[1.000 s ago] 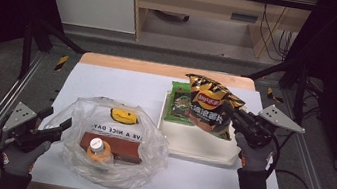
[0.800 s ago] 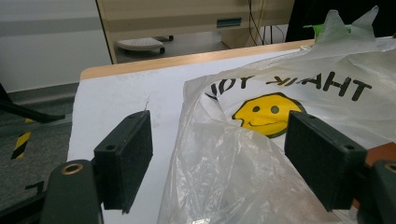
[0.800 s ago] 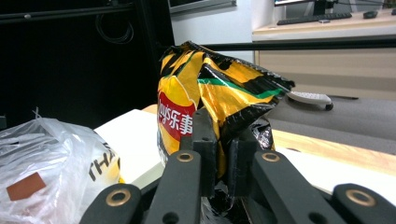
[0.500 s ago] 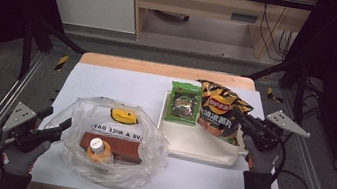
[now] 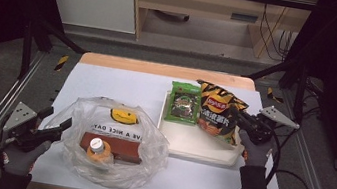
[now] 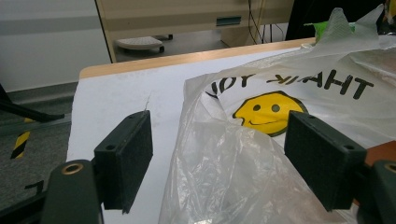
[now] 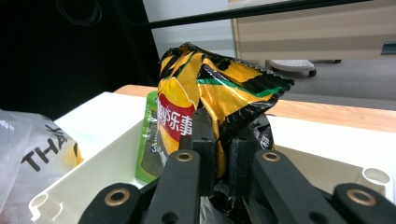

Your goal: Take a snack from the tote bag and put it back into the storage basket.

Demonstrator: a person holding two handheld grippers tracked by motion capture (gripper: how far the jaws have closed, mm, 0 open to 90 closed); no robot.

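The right gripper (image 5: 242, 120), held low over the right edge of the table (image 5: 108, 78) with the forearm reaching straight forward, has its fingers pinched on the crinkled edge of a glossy yellow-and-black chip bag (image 5: 217, 118), which stands tilted in the shallow white tray (image 5: 184, 145) beside a flat green packet (image 5: 184, 102). The left gripper (image 5: 58, 127), at the table's near left corner, points at a thin, wrinkled clear plastic bag (image 5: 148, 147) printed with a smiley face, its fingers spread wide with the bag's edge between them.
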